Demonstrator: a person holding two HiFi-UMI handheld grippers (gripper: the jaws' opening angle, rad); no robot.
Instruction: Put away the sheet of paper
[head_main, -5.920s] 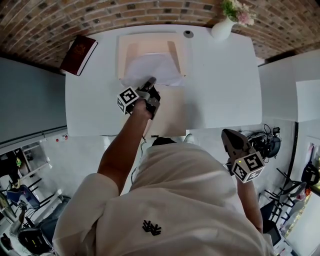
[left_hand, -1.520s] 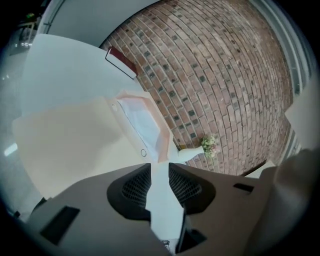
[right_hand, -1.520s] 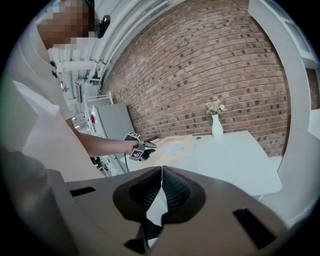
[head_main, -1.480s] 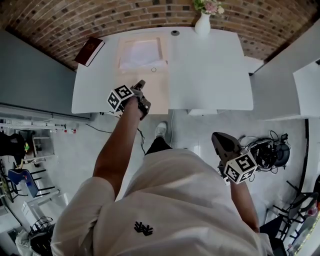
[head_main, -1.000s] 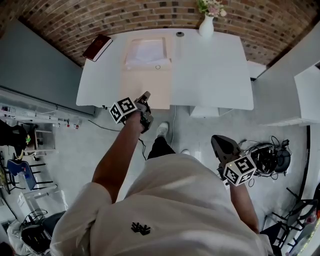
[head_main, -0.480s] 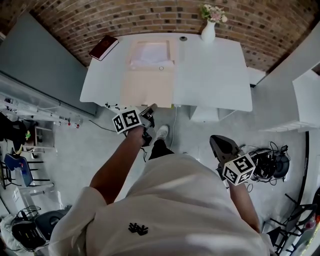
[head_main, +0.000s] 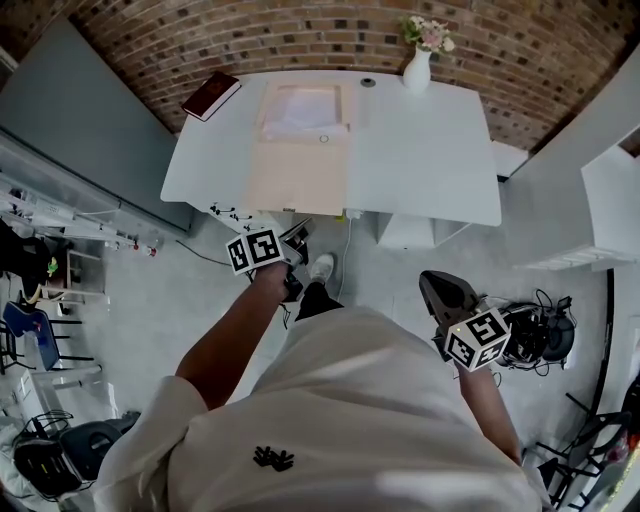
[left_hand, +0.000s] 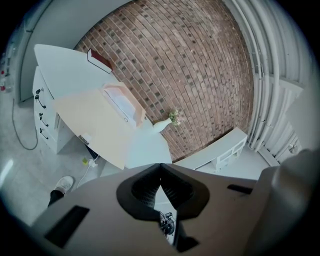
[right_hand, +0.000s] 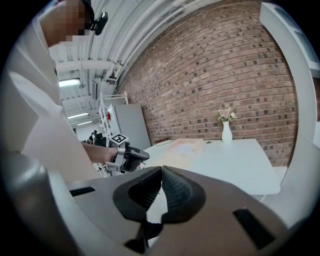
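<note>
Setting: a white bench (head_main: 420, 150) is being shown against a brick wall, with the person standing well apart from its near edge.
Sheet of paper (head_main: 300, 100): it is being carried inside the far half of a tan folder (head_main: 298, 175), which is lying open on the left part of the bench; the near flap is being left spread flat towards the near edge.
Left hand-held gripper (head_main: 297, 237): it is being held off the bench, above the floor, with jaws together and nothing between them.
Right hand-held gripper (head_main: 435, 285): it is being held low at the person's right side, jaws likewise together and empty.
Other items: a dark red book (head_main: 211, 94) is lying at the far left corner; a white vase (head_main: 417, 68) with flowers is standing at the far edge, right of the folder.
Progress: the sheet is judged to be already stowed; only closing the flap, if that is being required, appears left.
</note>
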